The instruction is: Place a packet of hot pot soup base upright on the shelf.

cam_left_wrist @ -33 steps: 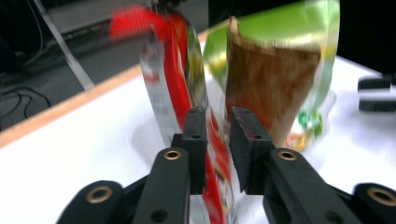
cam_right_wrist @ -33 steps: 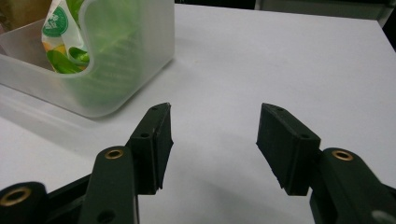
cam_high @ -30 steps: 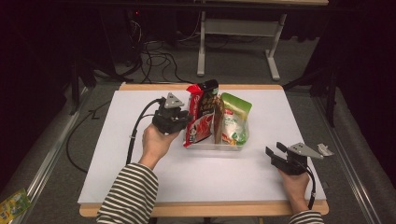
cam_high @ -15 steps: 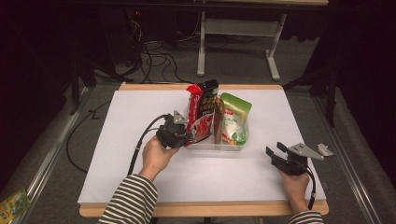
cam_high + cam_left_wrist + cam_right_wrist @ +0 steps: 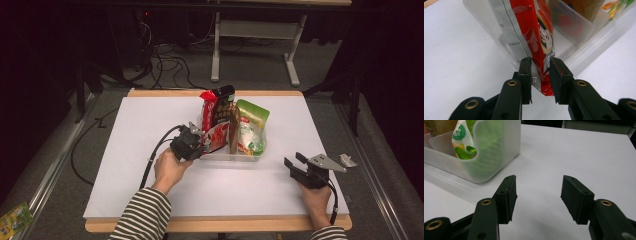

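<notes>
Red foil snack bag [image 5: 537, 37] stands upright at the left end of the clear plastic bin [image 5: 235, 156] on the white table [image 5: 140, 130], leaning out over the bin's wall. The left gripper [image 5: 540, 75] has its jaws nearly closed around the bag's lower corner seam, the film pinched between them. I judge the bag light, crinkly and slippery, its contents likely brittle, so the flat crimped seam looks the safest hold; squeezing the puffed middle could crush what is inside. The right gripper [image 5: 538, 195] rests apart on the table beside the bin's right end, jaws wide open, holding nothing
</notes>
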{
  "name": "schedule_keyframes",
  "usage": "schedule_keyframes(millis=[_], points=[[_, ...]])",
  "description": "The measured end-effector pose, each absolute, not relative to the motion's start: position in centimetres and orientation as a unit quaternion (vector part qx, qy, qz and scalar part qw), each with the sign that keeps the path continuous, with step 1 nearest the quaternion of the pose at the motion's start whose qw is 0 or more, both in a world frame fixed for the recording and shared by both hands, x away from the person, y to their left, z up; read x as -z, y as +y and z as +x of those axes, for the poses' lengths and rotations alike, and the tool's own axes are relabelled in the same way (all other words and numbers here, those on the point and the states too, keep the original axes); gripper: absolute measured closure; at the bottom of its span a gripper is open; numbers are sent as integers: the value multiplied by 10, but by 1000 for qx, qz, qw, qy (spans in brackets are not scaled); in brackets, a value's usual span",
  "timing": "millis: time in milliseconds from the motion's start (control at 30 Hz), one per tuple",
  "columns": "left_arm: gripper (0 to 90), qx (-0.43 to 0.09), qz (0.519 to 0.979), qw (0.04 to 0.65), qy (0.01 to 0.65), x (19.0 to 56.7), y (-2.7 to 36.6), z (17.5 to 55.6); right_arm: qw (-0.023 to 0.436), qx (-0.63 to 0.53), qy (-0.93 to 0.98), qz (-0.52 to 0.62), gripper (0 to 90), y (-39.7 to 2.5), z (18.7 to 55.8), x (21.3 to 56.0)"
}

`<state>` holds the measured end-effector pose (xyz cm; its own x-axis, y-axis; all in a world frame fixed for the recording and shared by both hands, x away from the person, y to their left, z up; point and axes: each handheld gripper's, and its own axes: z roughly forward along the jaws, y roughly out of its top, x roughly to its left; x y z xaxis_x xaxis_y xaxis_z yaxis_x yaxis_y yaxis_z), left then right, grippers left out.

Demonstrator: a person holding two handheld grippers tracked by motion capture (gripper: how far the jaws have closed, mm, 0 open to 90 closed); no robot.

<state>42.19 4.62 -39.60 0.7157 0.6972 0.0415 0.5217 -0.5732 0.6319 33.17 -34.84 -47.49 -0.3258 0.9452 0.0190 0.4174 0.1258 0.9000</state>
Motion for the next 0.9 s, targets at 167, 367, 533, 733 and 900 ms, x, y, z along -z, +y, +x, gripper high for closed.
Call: schedule_keyframes(millis=[167,367,533,733,900], points=[[743,-146,874,296,356,397,42,424,301,-437,688,496,469,-348,332,475],[763,-148,875,283,363,397,38,427,302,-436,688,495,469,-348,332,475],[790,-155,877,277,362,398,36,427,303,-436,687,495,468,-348,331,475],[822,-141,878,270,369,401,36,430,305,-436,687,495,468,-347,331,475],[832,-132,875,276,376,404,38,431,306,-435,687,495,467,-347,331,475]])
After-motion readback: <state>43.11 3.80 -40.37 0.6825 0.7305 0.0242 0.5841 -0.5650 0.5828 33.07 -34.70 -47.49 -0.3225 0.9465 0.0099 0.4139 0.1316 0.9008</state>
